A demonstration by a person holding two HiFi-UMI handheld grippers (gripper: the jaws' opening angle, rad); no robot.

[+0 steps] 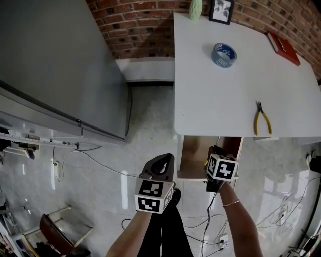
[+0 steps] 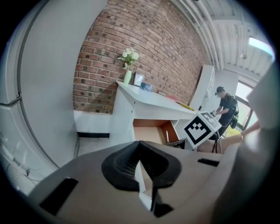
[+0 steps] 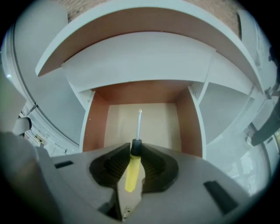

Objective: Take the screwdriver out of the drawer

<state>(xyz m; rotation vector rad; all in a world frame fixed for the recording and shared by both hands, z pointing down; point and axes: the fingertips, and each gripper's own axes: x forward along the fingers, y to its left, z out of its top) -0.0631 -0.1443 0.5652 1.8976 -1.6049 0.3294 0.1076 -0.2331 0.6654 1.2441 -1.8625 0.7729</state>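
My right gripper [image 3: 133, 154] is shut on the yellow handle of a screwdriver [image 3: 132, 168]. Its black collar and metal shaft stick out past the jaws, over the open drawer [image 3: 91, 127]. The drawer's pale floor below shows nothing else. In the head view the right gripper [image 1: 216, 153] hangs over the open drawer [image 1: 193, 156] under the white table [image 1: 210, 95]; the screwdriver is hidden there. My left gripper [image 1: 163, 160] floats to the left of the drawer, over the floor. Its jaws [image 2: 141, 164] are shut and hold nothing.
On the table lie yellow-handled pliers [image 1: 262, 120], a roll of tape [image 1: 224, 54], a red book [image 1: 284, 48], a picture frame [image 1: 221, 11] and a green vase [image 1: 195, 9]. A grey cabinet [image 1: 55, 70] stands at the left. Cables [image 1: 100, 163] run across the floor. A person [image 2: 226, 111] stands far off.
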